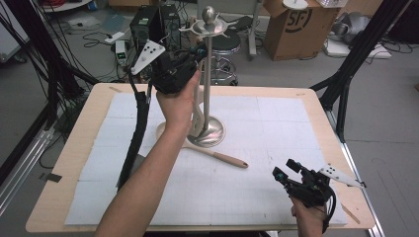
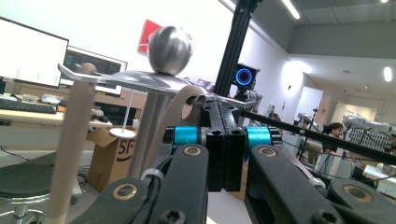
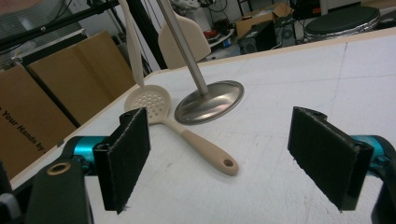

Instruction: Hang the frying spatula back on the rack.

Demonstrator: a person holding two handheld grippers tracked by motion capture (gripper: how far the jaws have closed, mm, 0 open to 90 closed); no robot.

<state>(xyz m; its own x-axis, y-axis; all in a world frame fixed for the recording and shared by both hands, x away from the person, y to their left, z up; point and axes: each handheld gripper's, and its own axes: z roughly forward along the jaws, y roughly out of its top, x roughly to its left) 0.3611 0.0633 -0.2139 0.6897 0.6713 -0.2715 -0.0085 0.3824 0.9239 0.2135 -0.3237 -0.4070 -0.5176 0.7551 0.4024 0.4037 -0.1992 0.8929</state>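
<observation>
Wooden table (image 1: 316, 98) in front of me, white gridded mat (image 1: 276, 128) covering nearly all of it, bare wood showing along the edges. A beige slotted spoon (image 1: 222, 157) lies flat near the middle of the mat, bowl toward the table's left edge, handle toward the right. Past the far edge, on the floor: a round black stool (image 1: 225, 44), two dark computer towers (image 1: 146, 24), a white power strip (image 1: 114, 37). Cardboard box (image 1: 291, 29) beyond the far right corner. Black frame legs (image 1: 356, 59) just off the right edge.
</observation>
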